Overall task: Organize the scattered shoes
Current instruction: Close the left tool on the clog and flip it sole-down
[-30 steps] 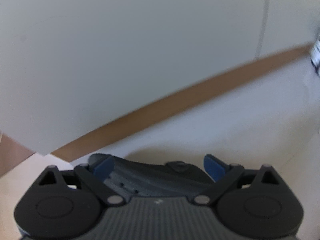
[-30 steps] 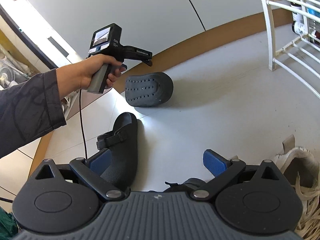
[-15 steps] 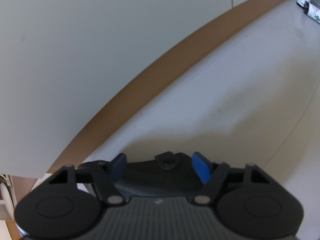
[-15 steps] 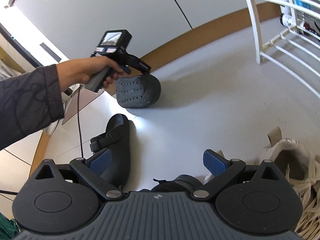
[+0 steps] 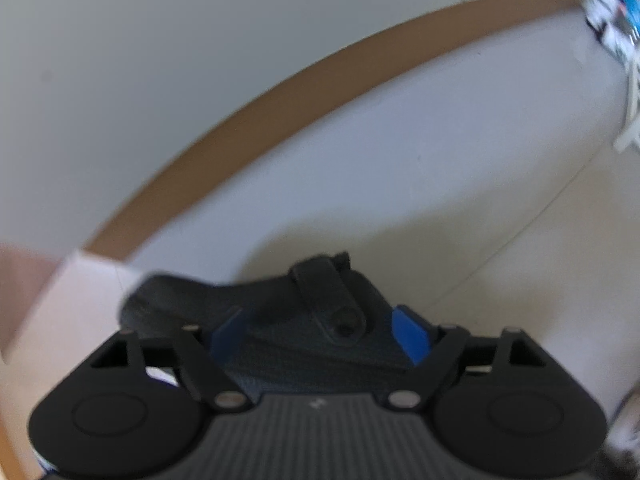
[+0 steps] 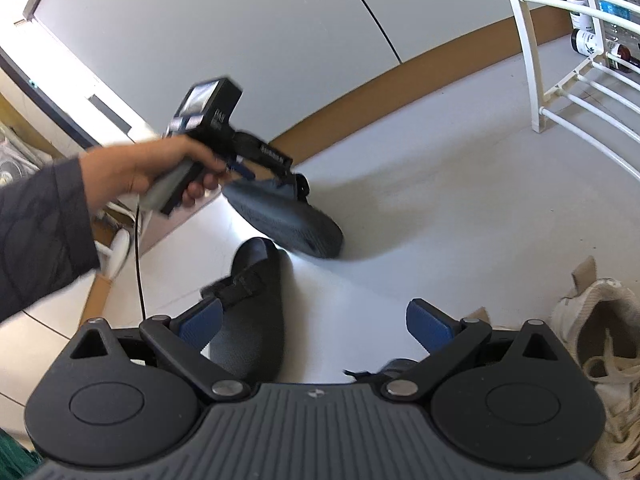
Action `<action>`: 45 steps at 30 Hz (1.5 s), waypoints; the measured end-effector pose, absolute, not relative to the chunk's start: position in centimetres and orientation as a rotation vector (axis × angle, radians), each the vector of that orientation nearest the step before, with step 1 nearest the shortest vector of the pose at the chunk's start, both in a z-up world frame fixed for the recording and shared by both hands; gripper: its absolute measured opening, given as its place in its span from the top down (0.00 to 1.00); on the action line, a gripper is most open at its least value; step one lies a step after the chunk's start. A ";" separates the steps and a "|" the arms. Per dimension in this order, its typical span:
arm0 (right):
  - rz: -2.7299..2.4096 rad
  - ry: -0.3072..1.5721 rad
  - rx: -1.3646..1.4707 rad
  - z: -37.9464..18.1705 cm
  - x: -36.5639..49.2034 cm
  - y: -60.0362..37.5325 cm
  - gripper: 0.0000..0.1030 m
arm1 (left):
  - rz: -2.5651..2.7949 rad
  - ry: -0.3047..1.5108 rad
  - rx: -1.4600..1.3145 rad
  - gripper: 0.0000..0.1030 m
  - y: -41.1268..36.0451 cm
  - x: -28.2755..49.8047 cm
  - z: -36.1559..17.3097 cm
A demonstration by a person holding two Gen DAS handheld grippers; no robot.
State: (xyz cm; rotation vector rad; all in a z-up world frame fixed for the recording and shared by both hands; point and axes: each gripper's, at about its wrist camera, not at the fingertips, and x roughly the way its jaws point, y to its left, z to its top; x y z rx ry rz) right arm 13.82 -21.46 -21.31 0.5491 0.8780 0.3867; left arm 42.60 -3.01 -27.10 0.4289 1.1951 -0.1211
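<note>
A dark grey clog (image 6: 288,220) hangs tilted, heel end up and toe near the floor, in my left gripper (image 6: 256,168), which a hand holds. In the left wrist view the clog (image 5: 192,296) and its strap fill the gap of the left gripper (image 5: 318,330). The blue pads sit against its sides while the jaws are opening. Its mate, a second dark clog (image 6: 252,320), lies flat on the floor just inside the left finger of my right gripper (image 6: 314,322). That gripper is open and grips nothing.
A white sneaker (image 6: 592,328) lies at the right, and a dark shoe (image 6: 396,366) peeks out below my right gripper. A white wire rack (image 6: 532,60) with bottles (image 6: 584,40) stands at the far right. A grey wall with a brown skirting (image 6: 400,76) runs behind.
The held clog has turned from standing on its side, sole toward the right wrist camera, to a tilt with its toe low. The left hand has shifted toward the lying clog. The right gripper has stayed still.
</note>
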 end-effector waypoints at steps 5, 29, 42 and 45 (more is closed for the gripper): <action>0.406 0.856 0.554 -20.6 13.9 -20.6 0.02 | -0.050 1.218 0.386 0.17 -2.2 41.7 -26.6; 0.381 0.895 0.565 -21.2 13.8 -21.7 0.02 | 0.156 1.030 0.644 0.31 -6.1 42.0 -31.1; 0.378 0.893 0.585 -20.9 13.8 -22.3 0.02 | 0.138 1.052 0.534 0.71 -2.6 43.2 -26.2; 0.385 0.889 0.584 -20.9 13.7 -22.5 0.02 | 0.140 1.058 0.459 0.82 0.0 42.6 -24.6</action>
